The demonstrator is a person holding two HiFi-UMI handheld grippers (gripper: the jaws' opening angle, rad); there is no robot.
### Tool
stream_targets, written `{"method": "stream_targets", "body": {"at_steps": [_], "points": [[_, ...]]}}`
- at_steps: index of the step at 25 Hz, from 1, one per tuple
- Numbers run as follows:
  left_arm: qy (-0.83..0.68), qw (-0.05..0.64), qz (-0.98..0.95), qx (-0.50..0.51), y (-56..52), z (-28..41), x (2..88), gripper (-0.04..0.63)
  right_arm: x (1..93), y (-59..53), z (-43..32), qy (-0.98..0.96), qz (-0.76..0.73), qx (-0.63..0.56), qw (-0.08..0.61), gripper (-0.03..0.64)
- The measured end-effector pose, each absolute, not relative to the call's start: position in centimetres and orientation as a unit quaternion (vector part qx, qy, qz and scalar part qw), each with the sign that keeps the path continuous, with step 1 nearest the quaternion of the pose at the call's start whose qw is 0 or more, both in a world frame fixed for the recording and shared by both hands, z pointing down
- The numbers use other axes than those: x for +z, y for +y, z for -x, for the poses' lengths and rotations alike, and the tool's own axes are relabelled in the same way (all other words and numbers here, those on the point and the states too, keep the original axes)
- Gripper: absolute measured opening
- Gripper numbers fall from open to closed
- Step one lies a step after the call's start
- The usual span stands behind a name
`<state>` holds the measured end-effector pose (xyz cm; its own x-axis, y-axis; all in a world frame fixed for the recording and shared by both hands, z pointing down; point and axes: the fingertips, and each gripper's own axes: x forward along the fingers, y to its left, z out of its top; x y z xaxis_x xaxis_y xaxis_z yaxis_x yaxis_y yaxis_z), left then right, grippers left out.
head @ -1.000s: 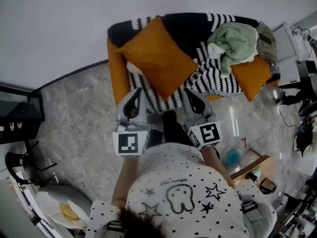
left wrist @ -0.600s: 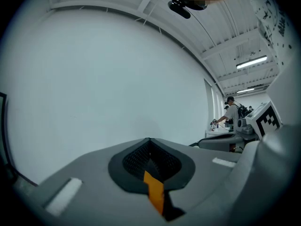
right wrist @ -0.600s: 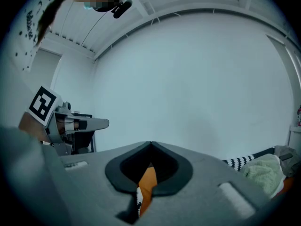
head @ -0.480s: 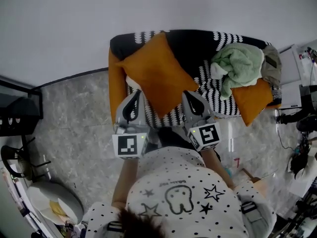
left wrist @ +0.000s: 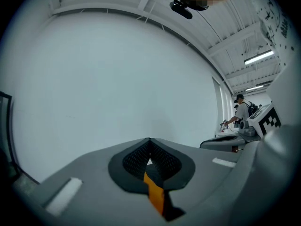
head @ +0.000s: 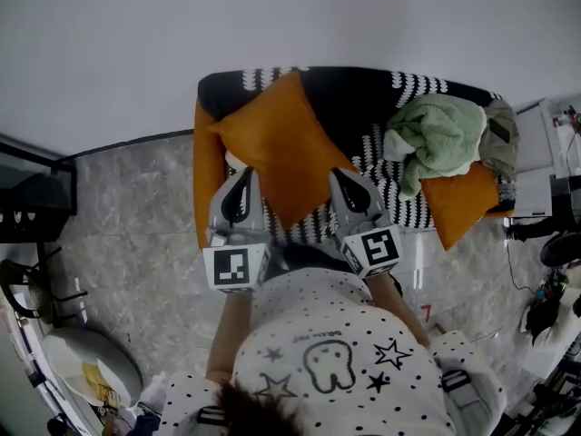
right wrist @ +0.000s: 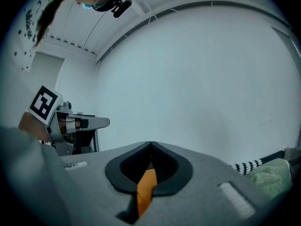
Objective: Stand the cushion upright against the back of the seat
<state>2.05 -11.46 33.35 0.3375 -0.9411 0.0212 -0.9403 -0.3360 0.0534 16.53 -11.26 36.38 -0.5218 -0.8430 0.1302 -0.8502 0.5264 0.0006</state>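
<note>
The head view looks steeply down from above the person's white star-and-dot printed shirt point(head: 336, 352). It takes in the left gripper point(head: 245, 178), the right gripper point(head: 339, 178), the orange square fabric cushion point(head: 277, 143) and the black-and-white striped sofa throw point(head: 390, 148) below the plain white wall point(head: 272, 16). Each gripper view sits low, close behind its own jaws, facing level at that wall; both share the wall and a sliver of cushion with the head view. The left gripper view catches the right gripper's marker cube point(left wrist: 269, 119) at its right edge. The right gripper view catches the left gripper's marker cube point(right wrist: 43, 105) at its left.
</note>
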Motion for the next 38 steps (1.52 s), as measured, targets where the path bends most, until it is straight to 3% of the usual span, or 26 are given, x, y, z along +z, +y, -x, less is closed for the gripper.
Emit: {"method": "stream_targets", "body": {"at_steps": [26, 38], "points": [[-0.538, 0.057, -0.841, 0.003, -14.4, -1.3, 33.0, -0.005, 36.4, -13.6, -14.7, -0.858, -0.509, 0.052, 0.052, -0.005], [-0.515, 0.038, -0.856, -0.023, -15.6, -0.8, 31.6, -0.011, 35.5, -15.0, -13.2, -0.862, -0.504, 0.036, 0.046, -0.005]]}}
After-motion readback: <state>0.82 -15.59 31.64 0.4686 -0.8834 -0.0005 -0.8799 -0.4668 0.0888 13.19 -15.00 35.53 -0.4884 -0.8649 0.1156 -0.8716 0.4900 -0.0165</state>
